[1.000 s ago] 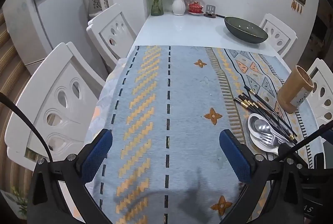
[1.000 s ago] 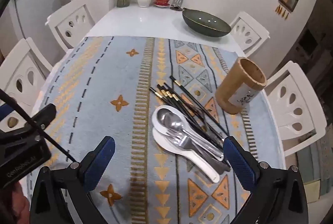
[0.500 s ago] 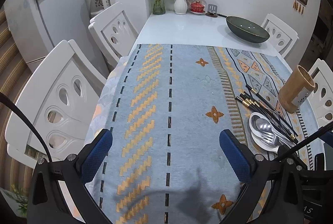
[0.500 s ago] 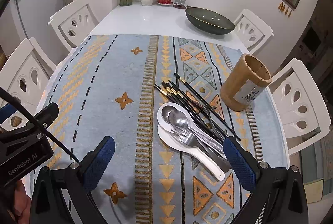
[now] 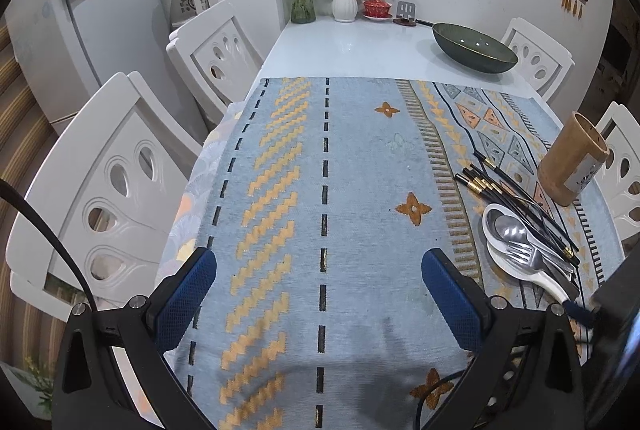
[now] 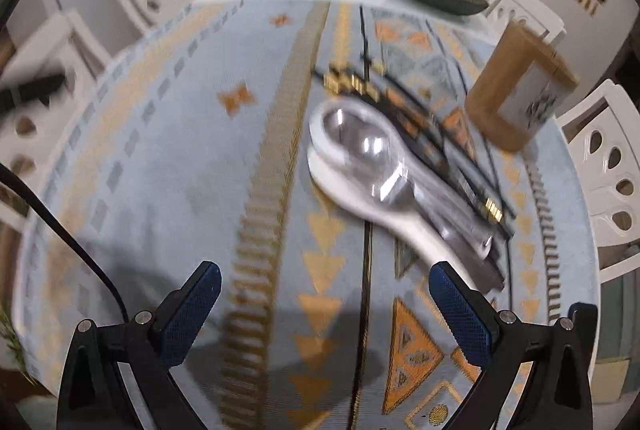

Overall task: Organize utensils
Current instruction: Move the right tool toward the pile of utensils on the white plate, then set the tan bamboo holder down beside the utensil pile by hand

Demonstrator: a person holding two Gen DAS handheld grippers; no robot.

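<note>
Two sets of tongs, both spread wide with nothing between the pads. The right tongs (image 6: pixel 324 310) sit low over the patterned cloth (image 6: pixel 160 158) just short of the utensil pile — the right wrist view is smeared by motion blur, so read this as the approach to a first pick, not a grasp. The right-hand pad is just beside the handle end of the white ceramic spoon (image 6: pixel 400 218); I can't tell whether it touches. The left tongs (image 5: pixel 320 294) hover over bare cloth well to the left of the pile, idle.

Pile on the desk (image 5: pixel 360 42): two ceramic spoons at the bottom, a metal spoon (image 5: pixel 510 230) and fork (image 5: pixel 528 256) lying on them, black chopsticks (image 5: pixel 516 198) fanned across and past the far side. Everything overlaps, so the next move calls for lining the pads up across one handle only — top pieces first, else the neighbours drag along.

Beyond the pile stands the bamboo holder (image 5: pixel 572 160), upright, mouth open, nothing showing above its rim; its inside is not visible. None of the utensils are in it yet. Farthest back, a dark green bowl (image 5: pixel 474 48) on the bare desk looks empty.
</note>
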